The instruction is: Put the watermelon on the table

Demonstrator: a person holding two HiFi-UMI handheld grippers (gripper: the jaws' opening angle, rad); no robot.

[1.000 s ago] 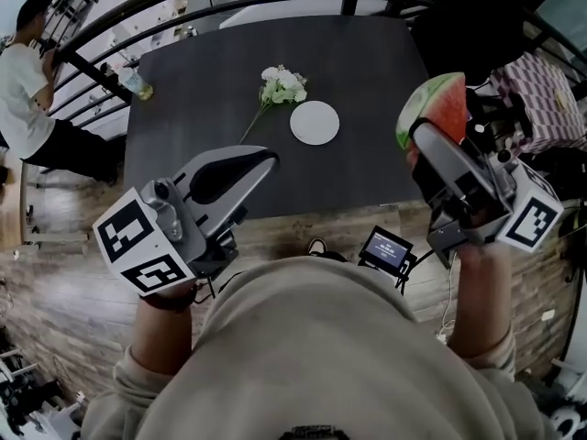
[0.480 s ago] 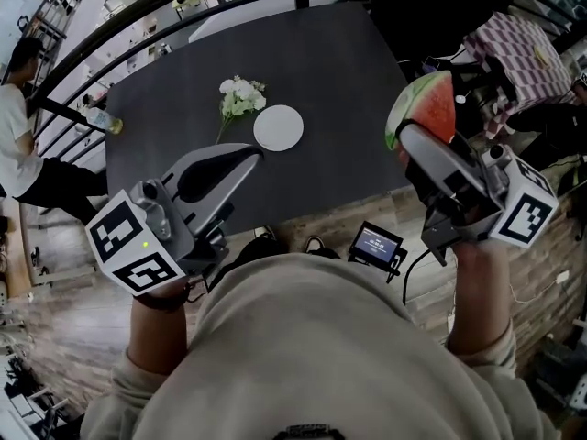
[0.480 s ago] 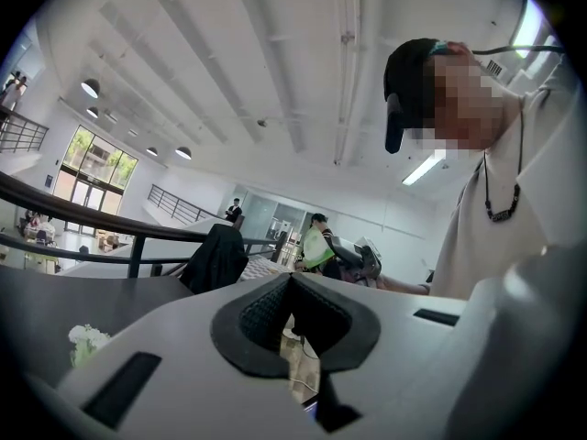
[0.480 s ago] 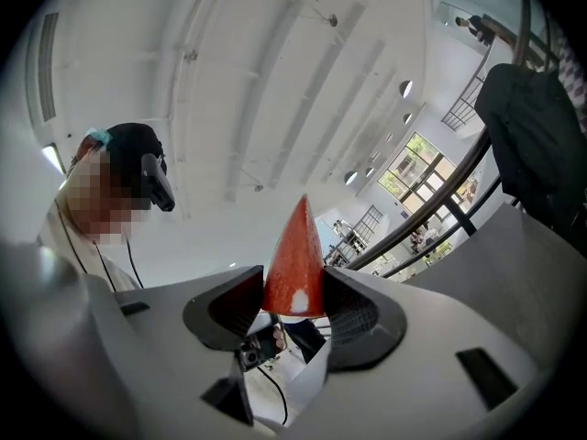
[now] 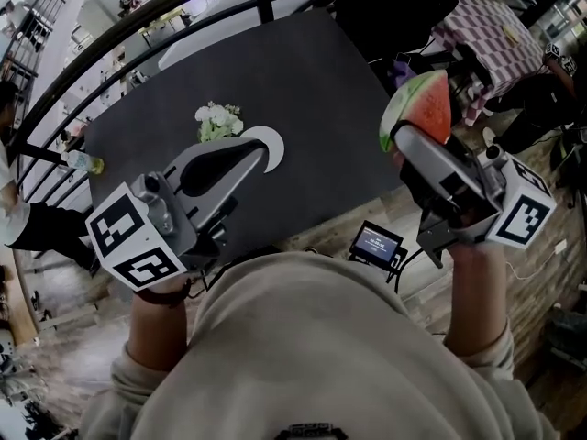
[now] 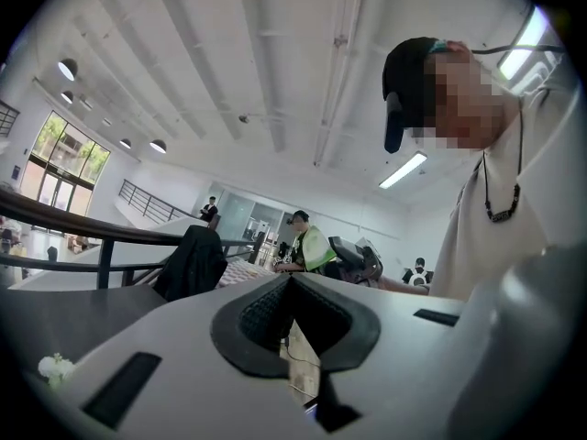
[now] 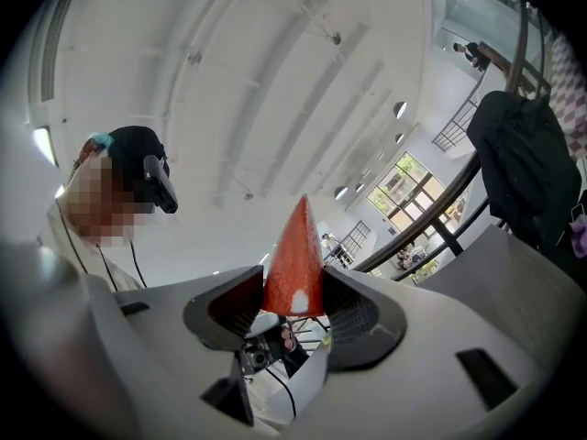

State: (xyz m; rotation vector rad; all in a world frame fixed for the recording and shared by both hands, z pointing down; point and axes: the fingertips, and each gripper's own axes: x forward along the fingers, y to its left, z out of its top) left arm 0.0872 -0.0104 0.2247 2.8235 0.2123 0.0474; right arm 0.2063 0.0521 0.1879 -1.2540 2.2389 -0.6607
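Note:
A wedge of watermelon (image 5: 420,106), red flesh with a green rind, is held up in the air by my right gripper (image 5: 404,138), which is shut on it to the right of the dark table (image 5: 312,81). In the right gripper view the red tip of the watermelon (image 7: 295,250) stands up between the pads of the right gripper (image 7: 293,293). My left gripper (image 5: 260,152) is shut with nothing in it and hovers over the table's near edge. In the left gripper view the jaws of the left gripper (image 6: 292,282) meet, pointing up at the ceiling.
On the table lie a white plate (image 5: 274,141), partly behind my left gripper, and a bunch of white flowers (image 5: 217,120). A bottle (image 5: 81,161) stands at the table's far left. A black railing (image 5: 183,7) runs behind. A small screen device (image 5: 376,243) sits on the floor. A chequered cloth (image 5: 477,35) lies at right.
The view has swung, so the table, plate and flowers have slid up and left. My left gripper's tip now overlaps the plate. The right gripper still holds the watermelon.

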